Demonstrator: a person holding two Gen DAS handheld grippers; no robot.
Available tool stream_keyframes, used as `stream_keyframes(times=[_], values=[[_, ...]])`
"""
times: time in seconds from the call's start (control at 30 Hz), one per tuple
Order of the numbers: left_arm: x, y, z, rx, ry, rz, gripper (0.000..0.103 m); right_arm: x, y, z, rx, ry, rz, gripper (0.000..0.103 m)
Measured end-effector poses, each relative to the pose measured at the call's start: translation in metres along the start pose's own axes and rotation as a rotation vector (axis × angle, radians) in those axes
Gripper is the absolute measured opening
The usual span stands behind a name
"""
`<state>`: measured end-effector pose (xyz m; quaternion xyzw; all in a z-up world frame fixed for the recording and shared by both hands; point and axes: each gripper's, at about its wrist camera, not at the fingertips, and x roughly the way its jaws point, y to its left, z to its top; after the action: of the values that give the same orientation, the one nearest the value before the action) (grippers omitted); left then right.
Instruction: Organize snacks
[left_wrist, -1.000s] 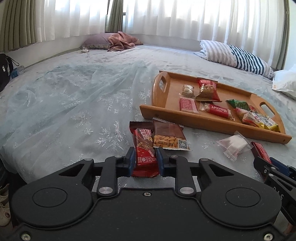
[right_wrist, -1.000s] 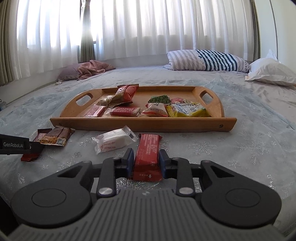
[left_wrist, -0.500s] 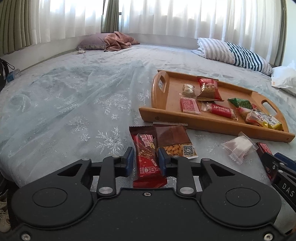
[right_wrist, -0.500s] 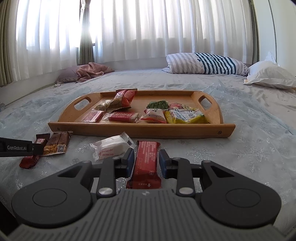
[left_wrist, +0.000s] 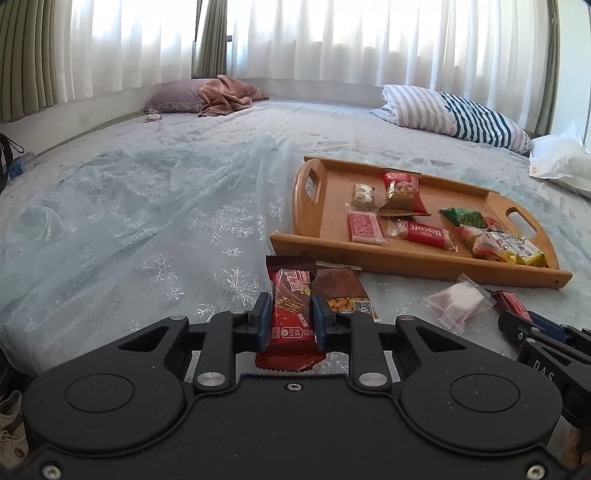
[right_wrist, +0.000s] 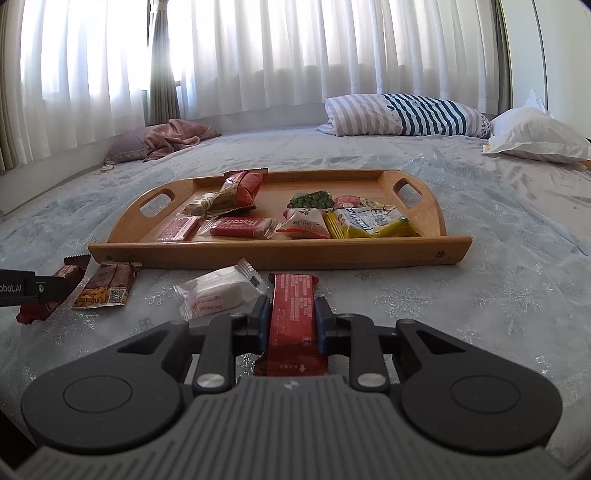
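My left gripper (left_wrist: 290, 302) is closing on a red wafer bar (left_wrist: 291, 275), and its blue pads press on the bar's sides, just above the bedspread. My right gripper (right_wrist: 292, 305) is closing as well, with its pads tight against a red snack bar (right_wrist: 294, 286) that lies on the bed. A brown peanut packet (left_wrist: 341, 290) lies right beside the left bar. Between the two grippers rests a white wrapped sweet (right_wrist: 218, 295). Beyond them stands the wooden tray (right_wrist: 280, 255), holding several snack packets.
Each gripper shows at the edge of the other's view: the right gripper (left_wrist: 517, 325) and the left gripper (right_wrist: 44, 290). A striped pillow (right_wrist: 402, 114) and a white pillow (right_wrist: 535, 136) lie at the far right, and a pink blanket (left_wrist: 225, 94) at the back left. The bed's edge is close below me.
Half a second ago both pairs of jaws stood slightly apart around their bars. Now both have closed onto them. The left bar has tipped up a little; the hands have barely shifted.
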<state>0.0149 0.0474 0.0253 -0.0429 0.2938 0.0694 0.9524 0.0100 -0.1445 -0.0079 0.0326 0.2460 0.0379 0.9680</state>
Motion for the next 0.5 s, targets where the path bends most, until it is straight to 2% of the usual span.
stream_keyframes(times=[0.2, 0.37, 0.5], values=[[0.000, 0.001, -0.003, 0.014, 0.015, 0.014, 0.023, -0.003, -0.003, 0.000, -0.006, -0.007, -0.023, 0.030], [-0.003, -0.002, -0.007, 0.032, 0.044, -0.085, 0.023, -0.001, -0.009, 0.001, 0.004, -0.001, -0.033, 0.030], [0.003, -0.005, -0.009, 0.033, 0.038, -0.045, 0.023, -0.001, -0.008, 0.001, 0.000, -0.004, -0.035, 0.030]])
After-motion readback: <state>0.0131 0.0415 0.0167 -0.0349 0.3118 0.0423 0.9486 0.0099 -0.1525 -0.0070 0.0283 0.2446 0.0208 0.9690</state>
